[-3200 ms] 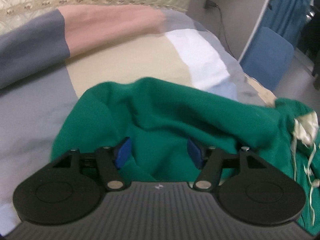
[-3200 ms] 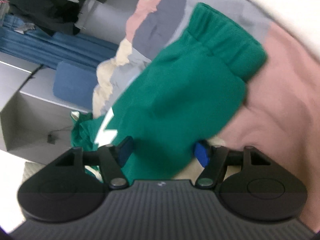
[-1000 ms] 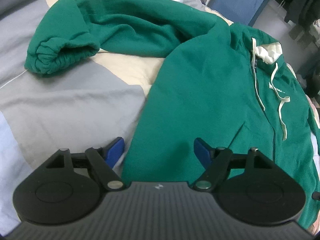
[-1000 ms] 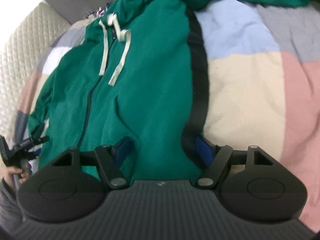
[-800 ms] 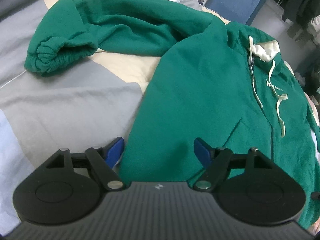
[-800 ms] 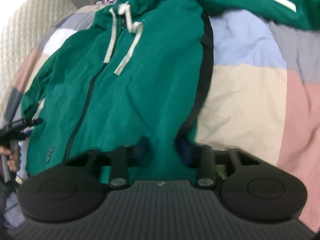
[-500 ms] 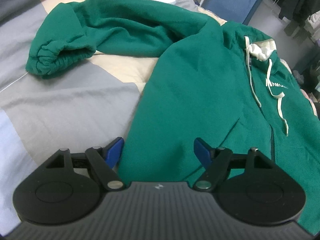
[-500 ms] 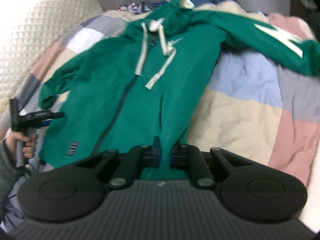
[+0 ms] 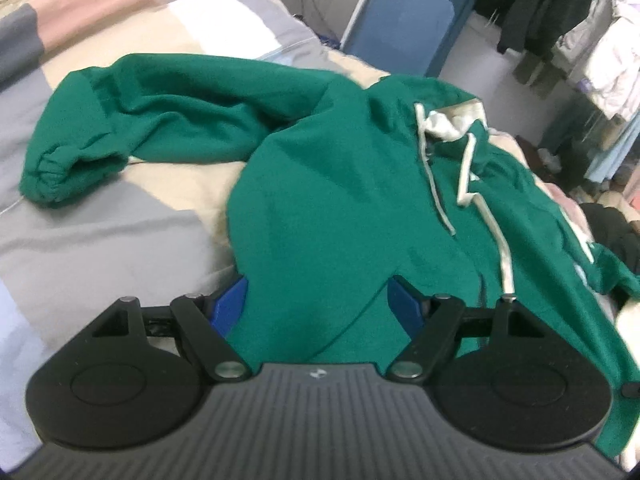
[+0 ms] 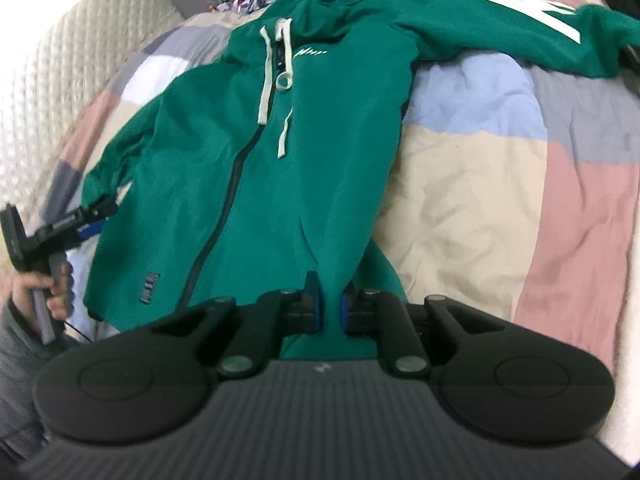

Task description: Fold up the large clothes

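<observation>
Lying zipped across the patchwork bed (image 10: 472, 184), the green hoodie (image 10: 248, 168) has its hem bunched between the right gripper (image 10: 329, 312)'s opening pads, while the left gripper (image 9: 318, 300) gapes wide around its other corner.

My left gripper (image 9: 318, 300) points downward, fingers spread wide with green cloth between them. My right gripper (image 10: 329, 310) pinches a fold, its fingers now easing apart. A hand (image 10: 38, 286) grips the left handle.
</observation>
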`<action>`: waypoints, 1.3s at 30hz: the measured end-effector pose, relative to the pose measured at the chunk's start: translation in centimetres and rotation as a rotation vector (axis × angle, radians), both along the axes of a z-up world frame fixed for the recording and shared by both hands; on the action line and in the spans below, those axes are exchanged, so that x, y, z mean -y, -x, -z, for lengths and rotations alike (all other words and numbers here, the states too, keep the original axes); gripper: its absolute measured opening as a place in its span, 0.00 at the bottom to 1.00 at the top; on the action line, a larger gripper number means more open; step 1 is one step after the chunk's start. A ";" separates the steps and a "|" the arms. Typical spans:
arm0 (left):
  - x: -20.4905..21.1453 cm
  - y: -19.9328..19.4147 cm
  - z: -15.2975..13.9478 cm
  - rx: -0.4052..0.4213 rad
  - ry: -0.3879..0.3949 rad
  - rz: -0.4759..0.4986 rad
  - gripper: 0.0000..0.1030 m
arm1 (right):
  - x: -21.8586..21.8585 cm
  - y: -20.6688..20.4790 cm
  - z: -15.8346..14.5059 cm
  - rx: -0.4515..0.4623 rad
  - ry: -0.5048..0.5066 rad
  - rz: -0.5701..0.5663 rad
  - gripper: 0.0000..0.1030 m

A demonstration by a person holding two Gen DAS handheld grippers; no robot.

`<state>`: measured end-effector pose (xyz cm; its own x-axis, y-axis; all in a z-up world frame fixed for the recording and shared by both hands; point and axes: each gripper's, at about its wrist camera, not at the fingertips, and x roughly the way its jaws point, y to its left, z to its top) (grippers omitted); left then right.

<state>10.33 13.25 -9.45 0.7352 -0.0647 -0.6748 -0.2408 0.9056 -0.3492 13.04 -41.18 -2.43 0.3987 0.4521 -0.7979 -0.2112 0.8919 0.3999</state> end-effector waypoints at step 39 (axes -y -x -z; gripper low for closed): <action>3.7 -5.9 4.3 -0.053 -0.080 0.038 0.78 | 19.9 -19.0 9.0 0.361 -0.139 0.903 0.84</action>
<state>16.20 9.56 -13.79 0.6966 -0.0365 -0.7165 -0.2218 0.9388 -0.2634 32.05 -61.09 -11.40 0.8500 -0.0618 -0.5231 0.3969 0.7281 0.5589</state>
